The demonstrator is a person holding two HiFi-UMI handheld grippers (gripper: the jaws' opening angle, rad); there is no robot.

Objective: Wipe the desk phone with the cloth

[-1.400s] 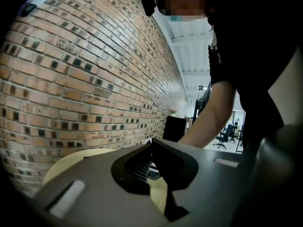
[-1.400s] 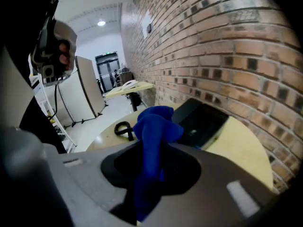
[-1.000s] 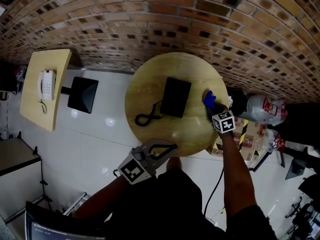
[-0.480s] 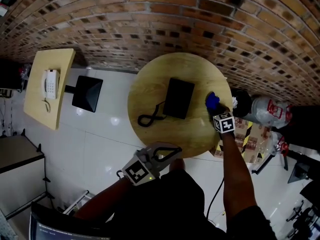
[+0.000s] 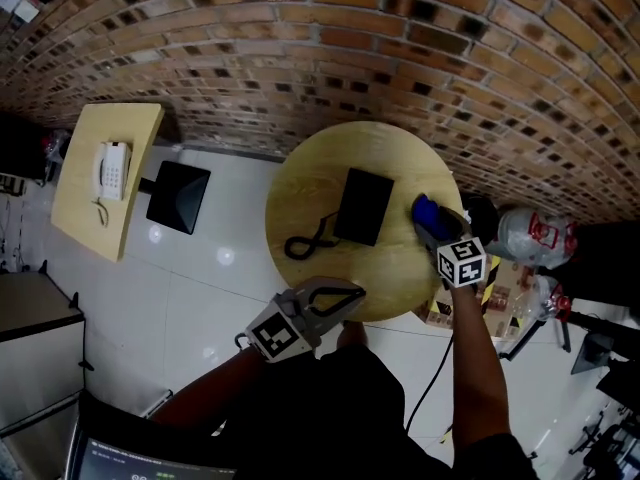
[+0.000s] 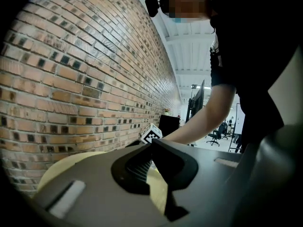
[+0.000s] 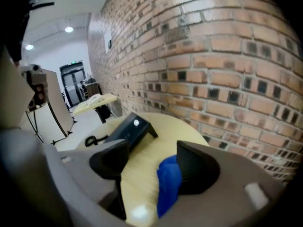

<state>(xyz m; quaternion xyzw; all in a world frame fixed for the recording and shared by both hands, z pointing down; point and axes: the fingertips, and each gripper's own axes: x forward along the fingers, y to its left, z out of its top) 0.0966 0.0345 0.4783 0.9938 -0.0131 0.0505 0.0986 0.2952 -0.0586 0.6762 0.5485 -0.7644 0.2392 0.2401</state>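
Cloth-handling step, with no wiping contact on the phone (image 5: 362, 206) at present. Just right of the phone, on the round tabletop (image 5: 310, 183): the blue cloth (image 5: 424, 210), bunched, lying between the jaws of the right tongs (image 7: 151, 167) and leaning against the jaw farther from the phone. Jaws opening wide at this moment, with no squeeze on the cloth from both sides. On the near side of the phone, toward the tabletop's front edge: the left tongs (image 5: 352, 294), closed tip to tip on nothing. Left of the phone, only its coiled cord (image 5: 308, 243). Hard to judge from here whether a pickup or a put-down of the cloth, and no telling from the phone's dark surface whether wiped or not. If wiping remains: close on the thick middle of the cloth, lift clear of the tabletop, carry leftward onto the phone's sloped top, and rub in light strokes. Worth bringing the left tongs up against the phone's near edge as a brace, the phone likely to slide under a sideways rub.
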